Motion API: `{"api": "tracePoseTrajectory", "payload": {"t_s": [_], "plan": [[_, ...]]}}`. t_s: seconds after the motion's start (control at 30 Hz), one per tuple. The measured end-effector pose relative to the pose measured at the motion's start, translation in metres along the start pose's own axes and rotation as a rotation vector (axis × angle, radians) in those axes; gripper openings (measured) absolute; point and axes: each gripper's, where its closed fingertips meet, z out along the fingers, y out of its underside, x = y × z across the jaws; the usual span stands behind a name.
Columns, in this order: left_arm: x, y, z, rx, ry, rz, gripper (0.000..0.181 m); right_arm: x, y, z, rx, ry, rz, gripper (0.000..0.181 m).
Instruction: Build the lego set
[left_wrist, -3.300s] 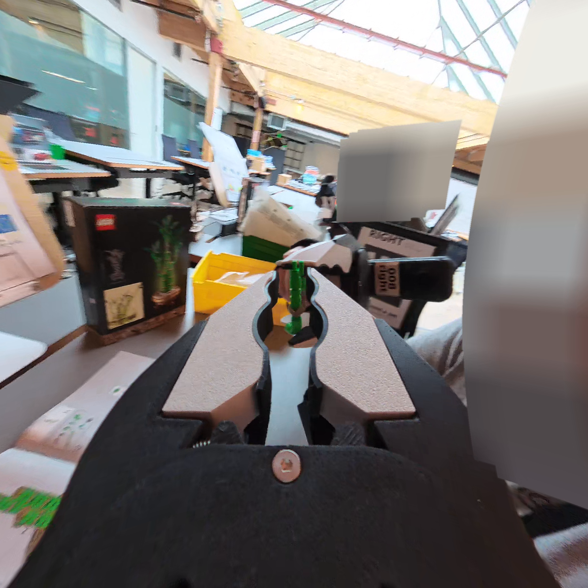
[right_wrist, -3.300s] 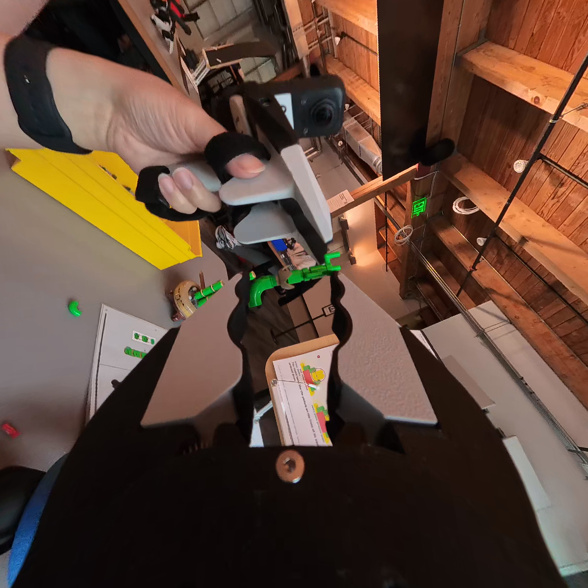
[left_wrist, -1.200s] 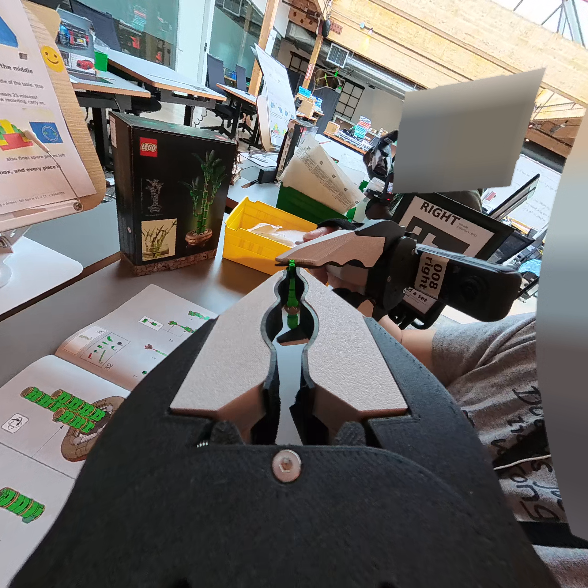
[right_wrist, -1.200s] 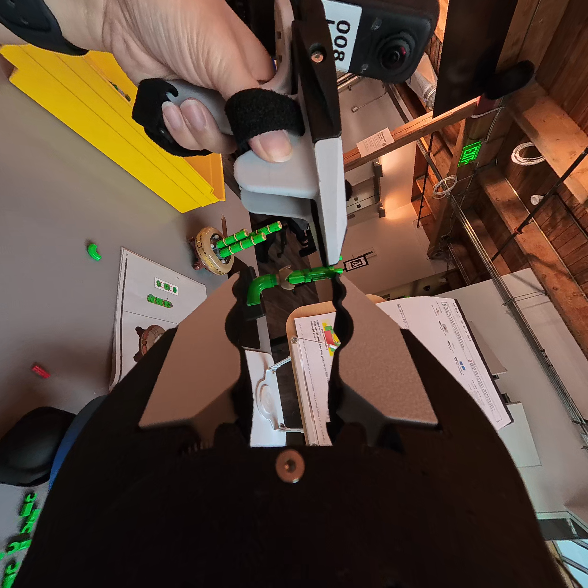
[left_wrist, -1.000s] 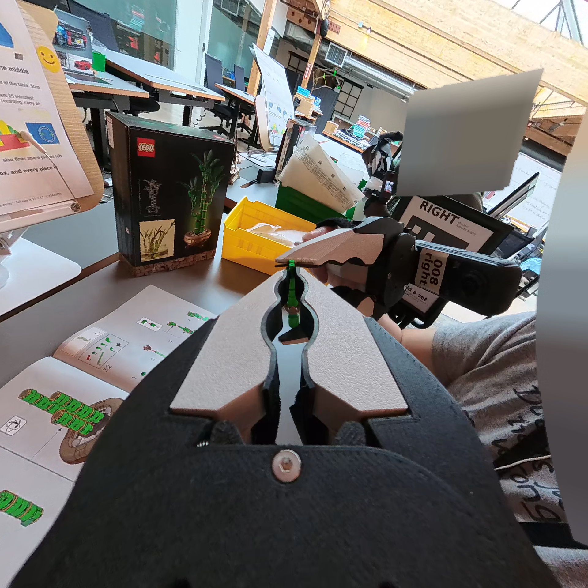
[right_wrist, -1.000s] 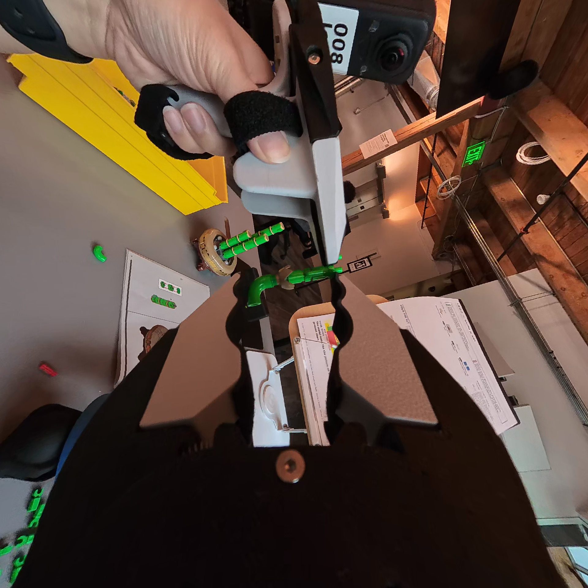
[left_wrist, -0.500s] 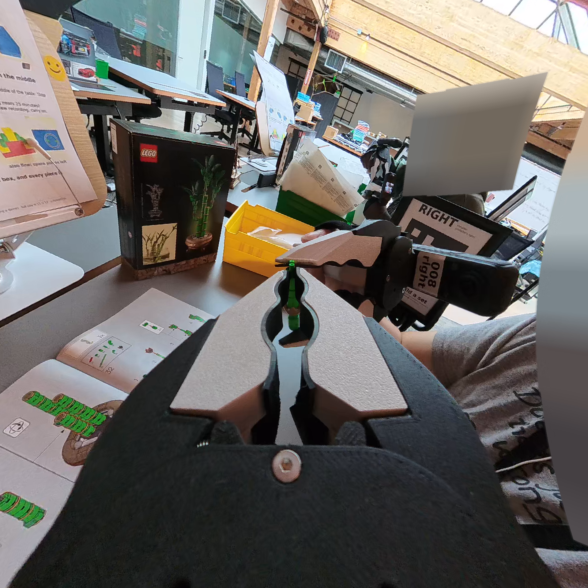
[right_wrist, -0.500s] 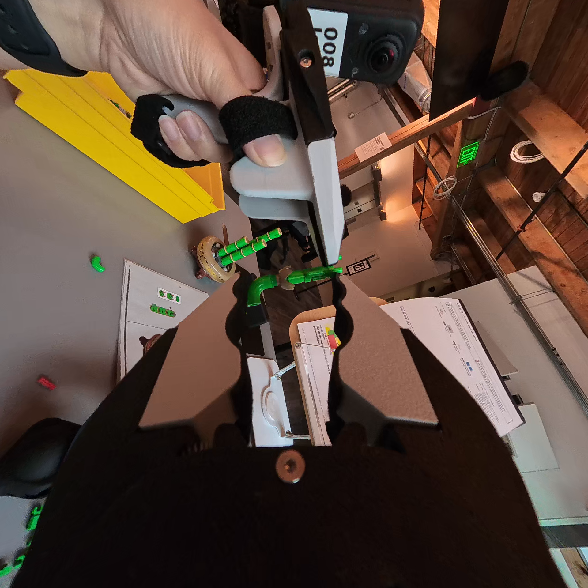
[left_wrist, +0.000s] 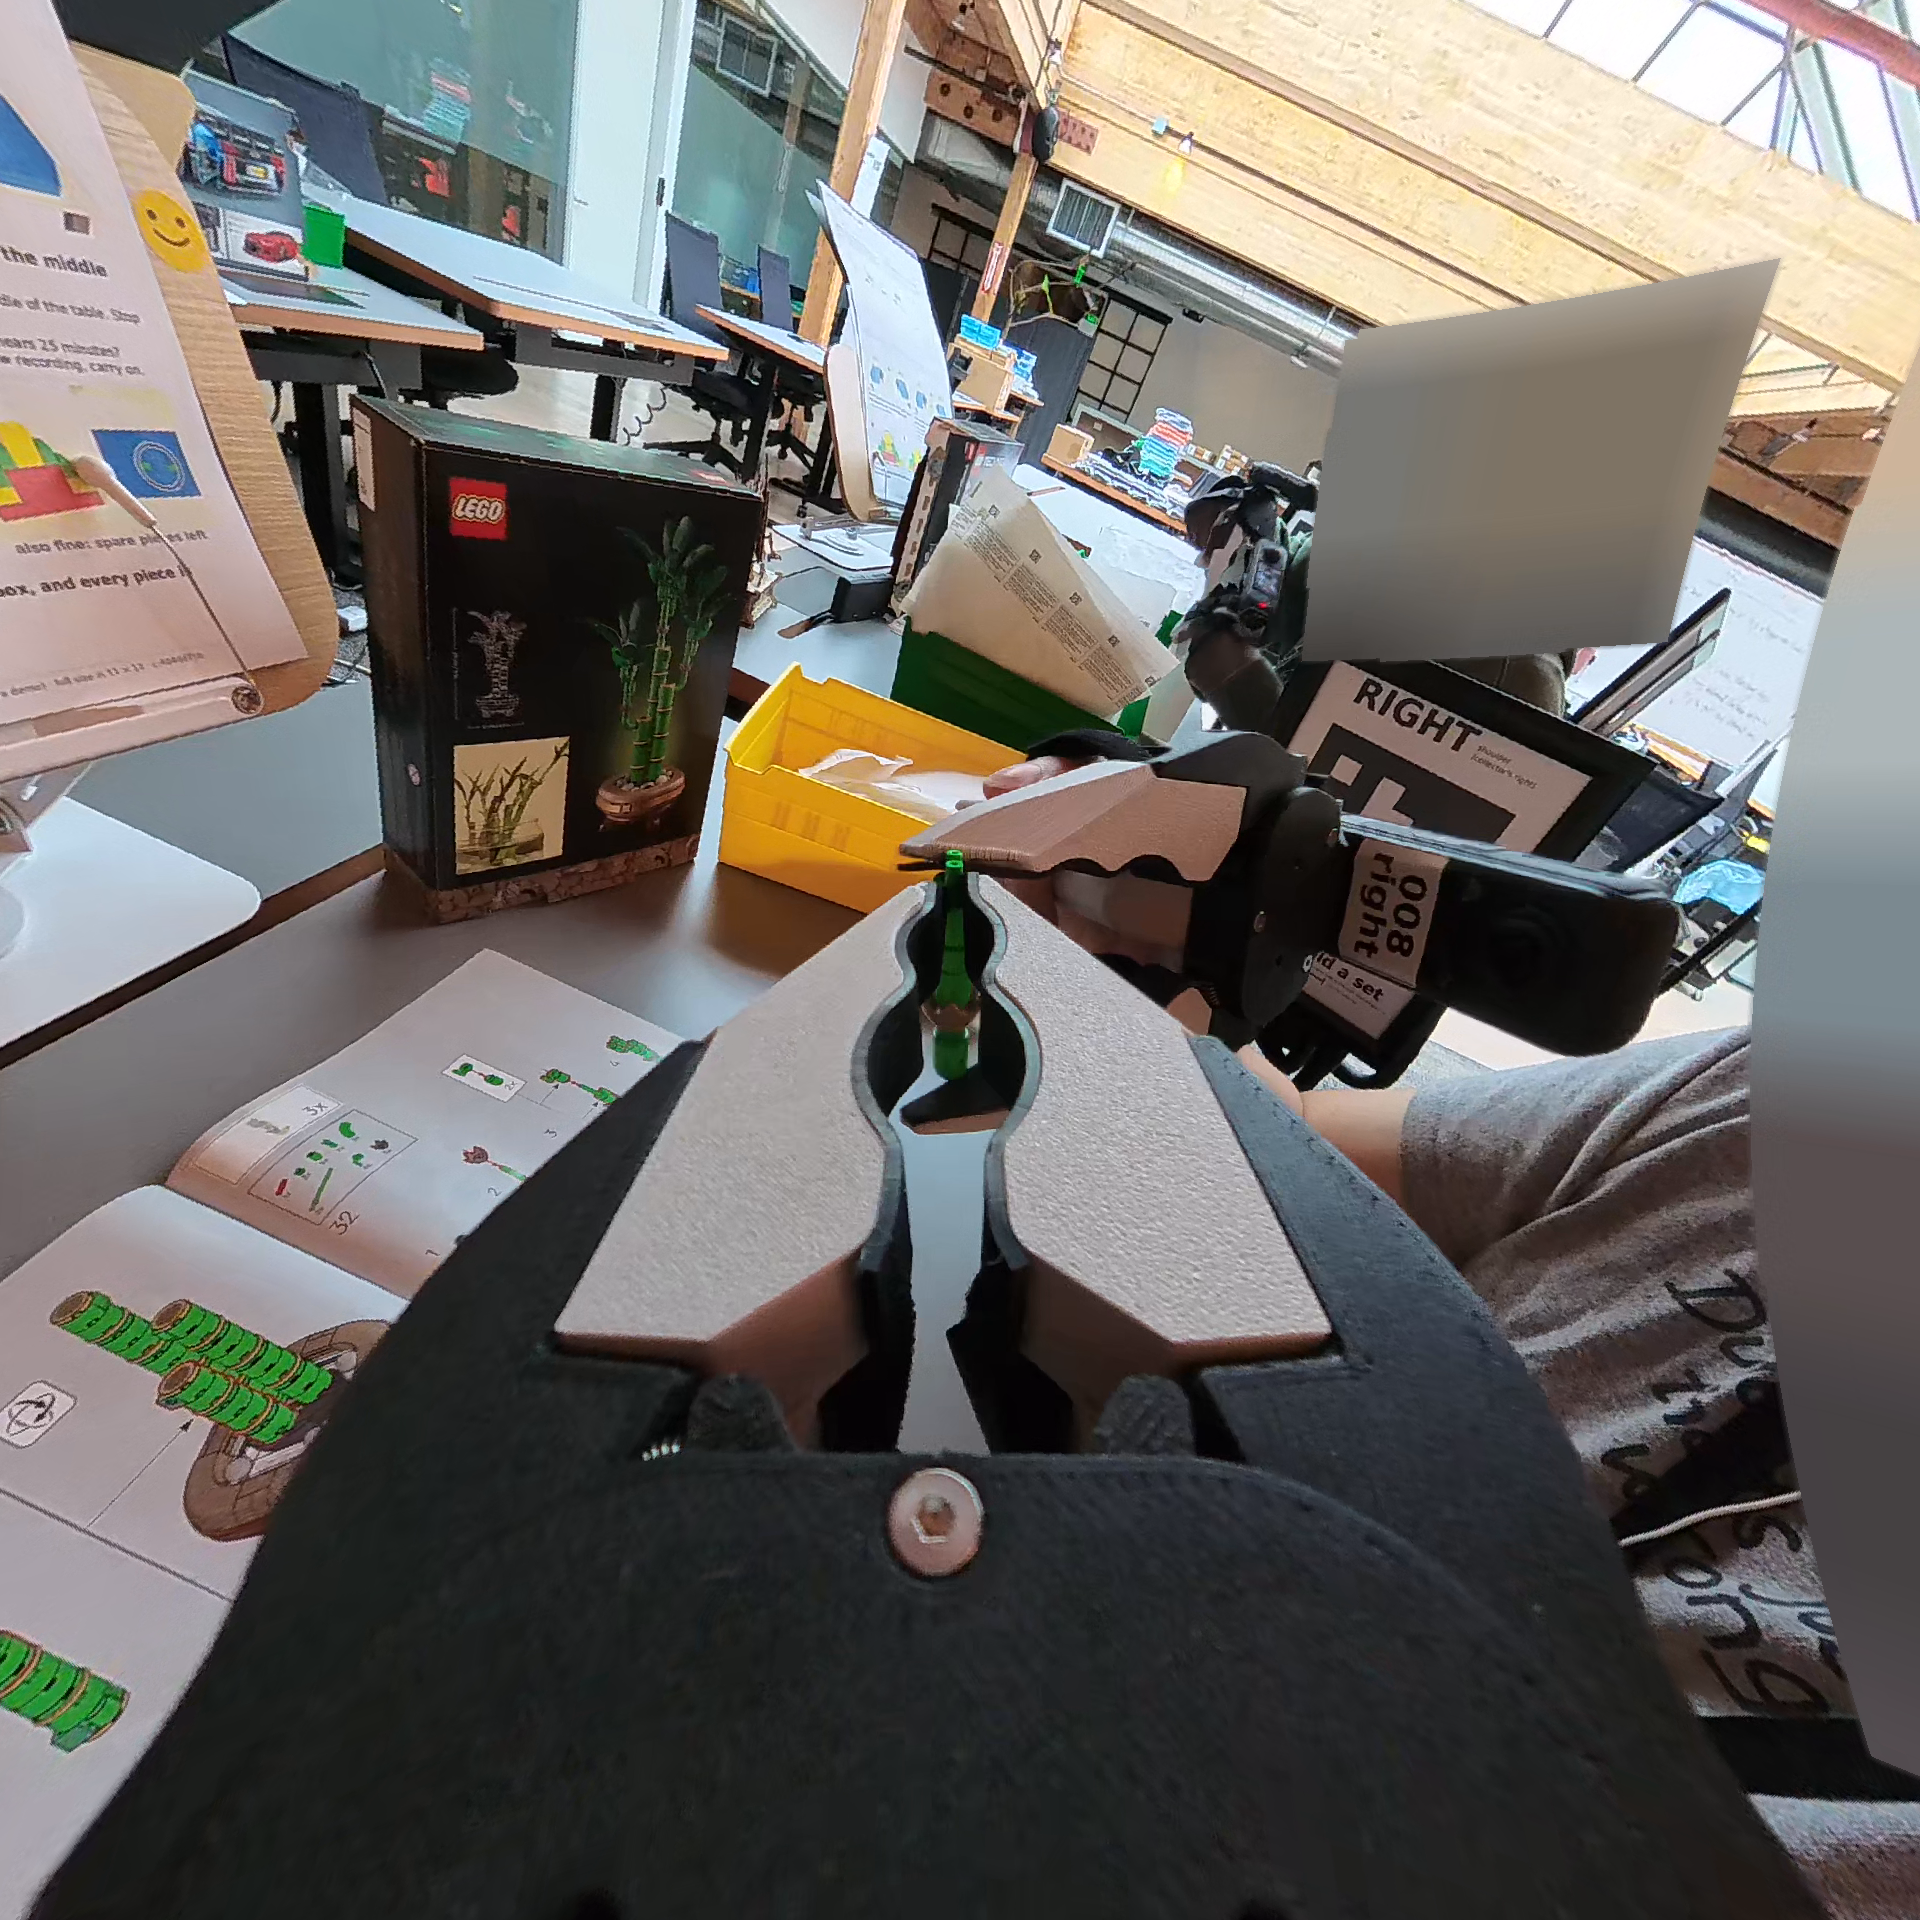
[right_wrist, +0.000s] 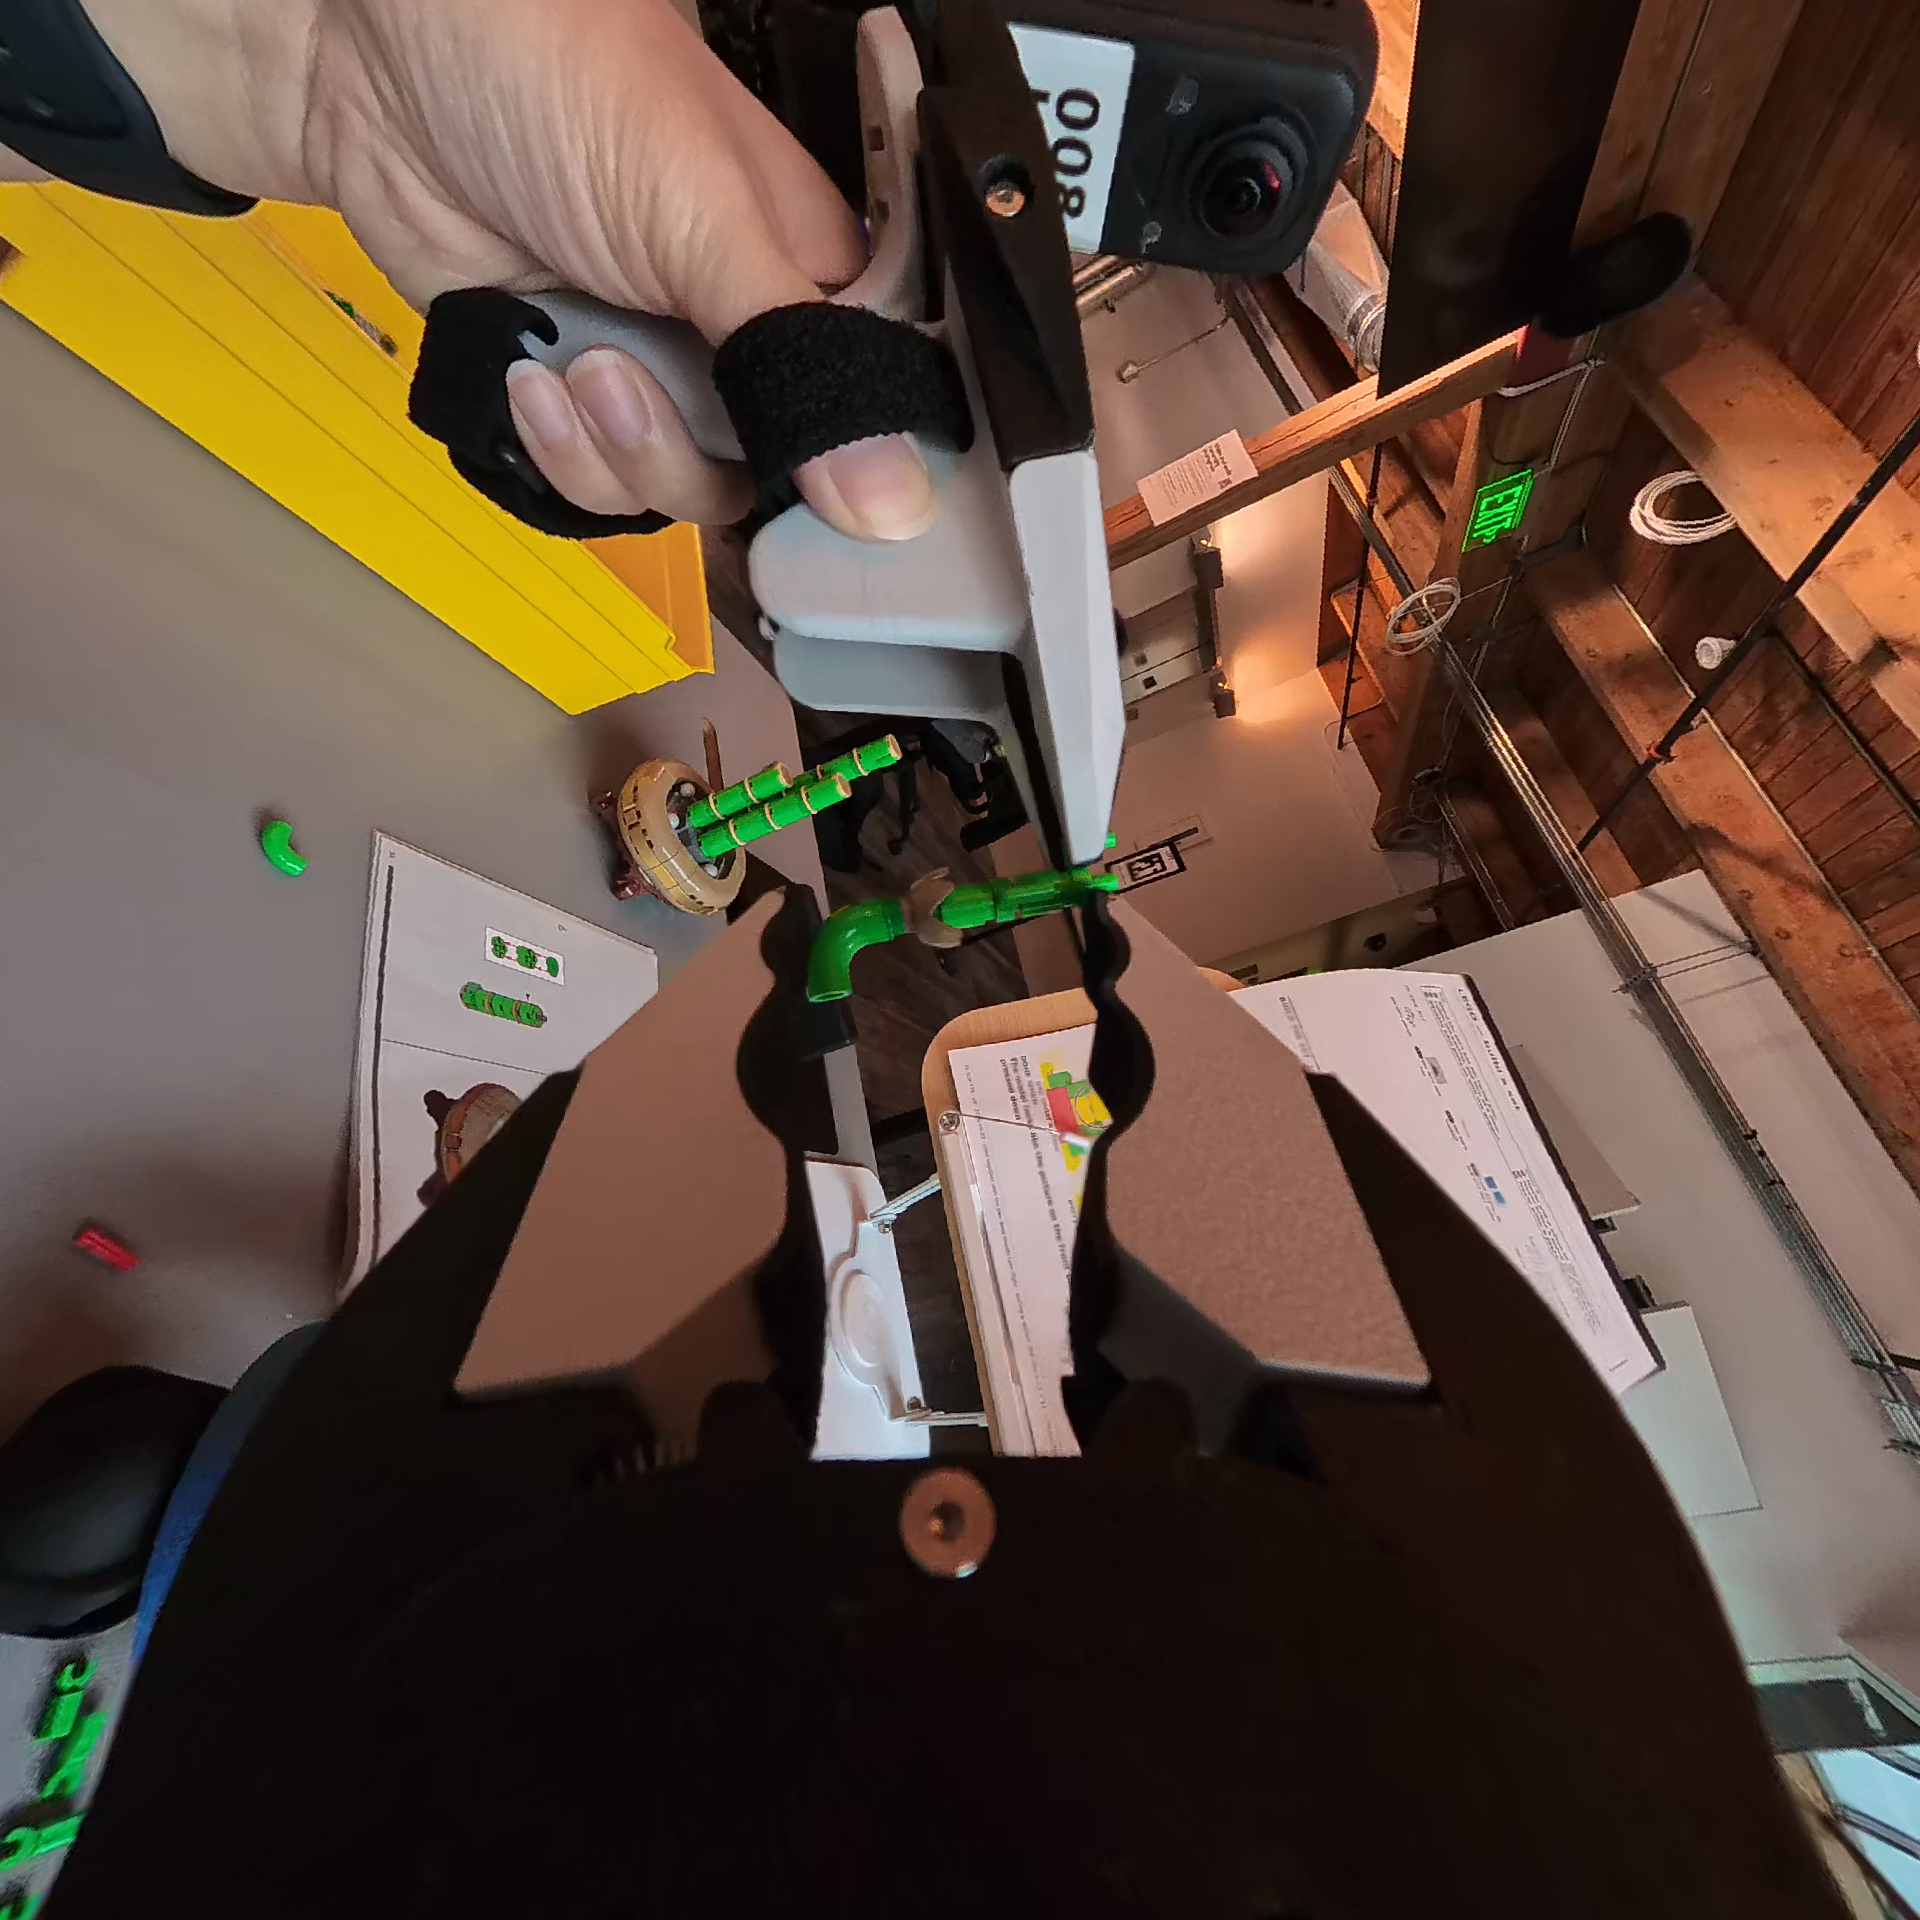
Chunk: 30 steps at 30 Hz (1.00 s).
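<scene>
Pinching a green bamboo stalk piece (left_wrist: 948, 971), the left claw (left_wrist: 948, 904) is clamped; the right claw (right_wrist: 940, 904) spreads around it above the worktop (right_wrist: 156, 727).

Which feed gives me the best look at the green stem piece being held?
The right wrist view: the green stem piece lies side-on, elbow end and tan collar visible. The left wrist view sees it end-on, mostly hidden between the left gripper's fingers.

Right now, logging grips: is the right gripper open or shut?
Open: its fingers stand well apart, with the green stem spanning the gap at their tips.
</scene>
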Motion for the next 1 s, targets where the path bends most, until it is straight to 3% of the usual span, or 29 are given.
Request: {"api": "tracePoseTrajectory", "payload": {"t_s": [0.33,0.43,1.0], "plan": [[0.0018,-0.0041,-0.0018,0.025,0.029,-0.014,0.000,0.0028,-0.0019,0.0002,0.011,0.012,0.020,0.050],[0.0001,-0.0097,-0.0042,0.062,0.023,-0.021,0.009,0.0068,0.0012,-0.0009,0.000,0.028,0.022,0.050],[-0.0009,-0.0070,0.0022,0.048,-0.011,0.059,0.000,0.0050,0.0021,0.0007,-0.001,0.018,0.032,0.050]]}}
